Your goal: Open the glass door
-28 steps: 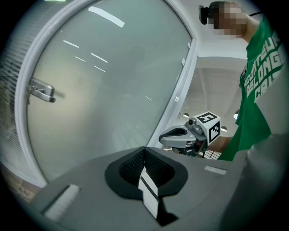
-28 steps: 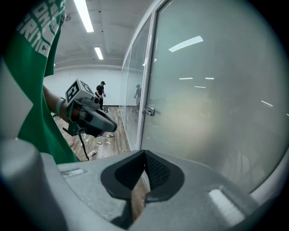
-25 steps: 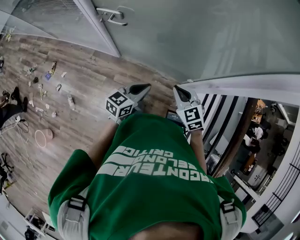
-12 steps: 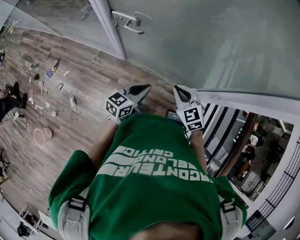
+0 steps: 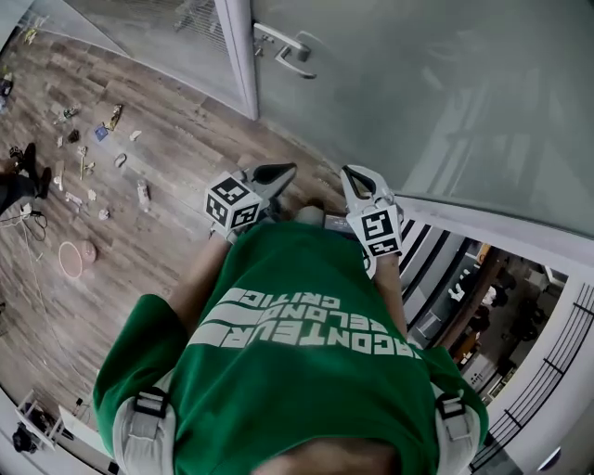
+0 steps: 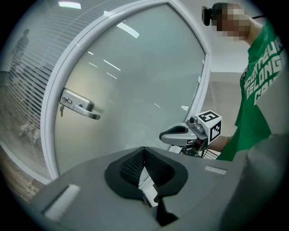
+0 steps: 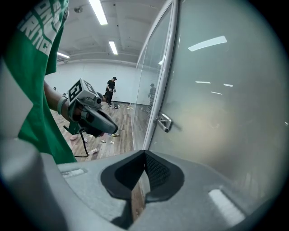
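Observation:
The frosted glass door (image 5: 436,93) stands ahead of me in its white frame (image 5: 239,56). Its metal lever handle (image 5: 286,48) sits near the frame at the top of the head view. Both grippers are held in front of a green shirt, short of the door and touching nothing. My left gripper (image 5: 286,171) is shut and empty, and so is my right gripper (image 5: 351,175). The left gripper view shows the handle (image 6: 79,107) up to the left and the right gripper (image 6: 174,134) beside it. From the right gripper view the handle (image 7: 163,122) lies ahead and the left gripper (image 7: 97,122) is at the left.
Small objects (image 5: 93,158) and a pink ring (image 5: 70,260) lie scattered on the wooden floor at the left. A glass panel with blinds (image 5: 158,19) adjoins the door frame. A railing and a lower level (image 5: 483,315) show at the right. A person (image 7: 111,90) stands far off.
The door and its handle have slid down and to the right in the head view, so I am closer to the door. Both grippers stay shut in front of the chest.

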`<state>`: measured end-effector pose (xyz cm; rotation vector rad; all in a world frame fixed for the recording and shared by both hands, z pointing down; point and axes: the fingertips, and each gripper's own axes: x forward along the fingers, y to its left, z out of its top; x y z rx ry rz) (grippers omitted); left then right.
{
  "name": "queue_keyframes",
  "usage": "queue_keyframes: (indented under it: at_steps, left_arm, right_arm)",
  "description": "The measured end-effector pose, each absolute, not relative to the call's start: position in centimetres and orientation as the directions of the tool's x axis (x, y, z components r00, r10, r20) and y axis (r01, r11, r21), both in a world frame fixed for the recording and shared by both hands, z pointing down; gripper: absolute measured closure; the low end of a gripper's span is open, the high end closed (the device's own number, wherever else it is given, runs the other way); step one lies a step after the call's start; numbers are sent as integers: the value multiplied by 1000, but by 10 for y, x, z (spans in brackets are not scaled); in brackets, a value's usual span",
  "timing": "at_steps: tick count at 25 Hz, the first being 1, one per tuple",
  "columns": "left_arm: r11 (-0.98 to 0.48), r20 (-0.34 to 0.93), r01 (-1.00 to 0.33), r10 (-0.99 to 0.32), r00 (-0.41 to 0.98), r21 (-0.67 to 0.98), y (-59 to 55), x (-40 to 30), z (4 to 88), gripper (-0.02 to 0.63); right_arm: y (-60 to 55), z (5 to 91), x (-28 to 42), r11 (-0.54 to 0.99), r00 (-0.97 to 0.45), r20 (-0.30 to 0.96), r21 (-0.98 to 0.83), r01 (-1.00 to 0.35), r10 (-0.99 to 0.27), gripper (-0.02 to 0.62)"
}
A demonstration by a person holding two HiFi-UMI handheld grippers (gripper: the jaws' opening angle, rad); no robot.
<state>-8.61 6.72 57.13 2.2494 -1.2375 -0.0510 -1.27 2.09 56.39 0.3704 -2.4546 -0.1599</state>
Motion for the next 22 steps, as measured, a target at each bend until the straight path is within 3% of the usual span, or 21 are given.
queue_keyframes:
  at_steps: [12,22]
  left_arm:
    - [-275,233,-818,-869,436,505,50,-144,574,589]
    - [-257,236,-843,-885,402,473,12,-173,557,589]
  right_arm:
    - [-19,565,-83,974,-800,569,214,-76,-188,603]
    - [-58,552,-126,975,-824,546,217,-38,-154,601]
